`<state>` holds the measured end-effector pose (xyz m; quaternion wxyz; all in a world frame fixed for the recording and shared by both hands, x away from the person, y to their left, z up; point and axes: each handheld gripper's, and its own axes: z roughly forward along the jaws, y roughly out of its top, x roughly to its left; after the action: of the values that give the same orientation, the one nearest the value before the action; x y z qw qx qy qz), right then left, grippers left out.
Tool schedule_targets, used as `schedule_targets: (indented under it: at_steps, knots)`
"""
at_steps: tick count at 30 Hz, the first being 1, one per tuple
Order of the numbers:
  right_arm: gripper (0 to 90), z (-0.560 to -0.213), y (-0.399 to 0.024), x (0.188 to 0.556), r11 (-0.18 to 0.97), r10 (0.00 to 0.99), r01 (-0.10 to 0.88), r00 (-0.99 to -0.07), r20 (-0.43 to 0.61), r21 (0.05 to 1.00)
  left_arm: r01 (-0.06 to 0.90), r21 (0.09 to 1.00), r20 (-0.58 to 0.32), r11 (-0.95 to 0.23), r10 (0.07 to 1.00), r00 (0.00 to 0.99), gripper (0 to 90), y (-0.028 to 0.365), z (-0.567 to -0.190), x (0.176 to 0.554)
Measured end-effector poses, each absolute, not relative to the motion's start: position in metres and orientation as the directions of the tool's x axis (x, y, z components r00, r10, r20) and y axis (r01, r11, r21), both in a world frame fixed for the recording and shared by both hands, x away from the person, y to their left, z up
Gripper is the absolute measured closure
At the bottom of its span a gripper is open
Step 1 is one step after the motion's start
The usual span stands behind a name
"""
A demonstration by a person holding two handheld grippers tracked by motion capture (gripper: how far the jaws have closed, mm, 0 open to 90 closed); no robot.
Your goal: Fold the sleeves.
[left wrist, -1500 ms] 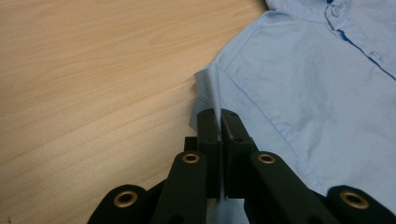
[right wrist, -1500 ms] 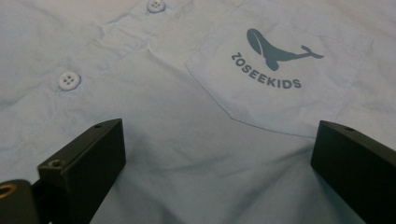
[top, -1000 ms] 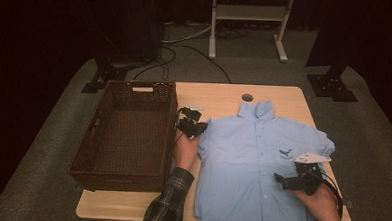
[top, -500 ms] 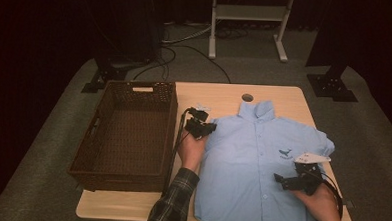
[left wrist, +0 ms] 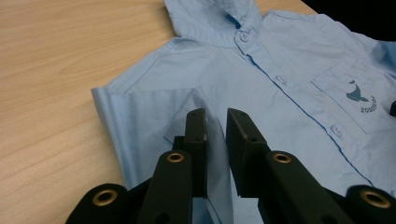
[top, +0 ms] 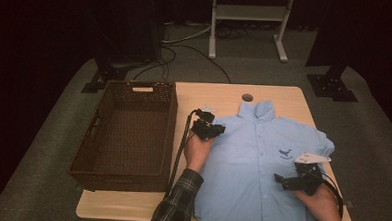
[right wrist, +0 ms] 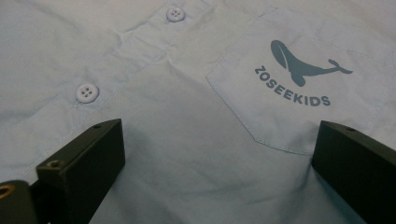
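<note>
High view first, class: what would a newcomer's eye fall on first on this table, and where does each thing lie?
The light blue shirt lies flat, buttoned and collar away from the person, over the table's right half, with a whale print on its chest pocket. To its left stands an empty dark wicker basket. The left gripper sits at the shirt's folded left sleeve with jaws just opened a little, and the right gripper rests wide open on the front.

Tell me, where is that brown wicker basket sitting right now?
In the high view the basket sits on the left side of the table, right beside the blue shirt, with the left gripper just to its right.
</note>
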<state>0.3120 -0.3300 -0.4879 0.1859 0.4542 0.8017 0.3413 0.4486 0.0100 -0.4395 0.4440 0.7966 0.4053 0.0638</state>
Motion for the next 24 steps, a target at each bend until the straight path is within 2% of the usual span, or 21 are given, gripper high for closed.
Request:
schedule_targets:
  at_steps: [7,12,24]
  knots:
    - [1.4,-0.488,-0.330,0.312,0.355,0.855,0.601,-0.519,0.012,0.716,0.569,0.770,-0.254,-0.288,0.681,0.687,73.0,0.002,-0.435,0.445]
    - [1.5,-0.488,-0.330,0.312,0.356,0.854,0.601,-0.520,0.012,0.716,0.561,0.772,-0.250,-0.299,0.669,0.700,63.7,0.002,-0.432,0.443]
    - [1.4,-0.488,-0.332,0.311,0.361,0.851,0.599,-0.526,0.010,0.715,0.528,0.764,-0.212,-0.370,0.629,0.748,8.8,0.006,-0.429,0.419]
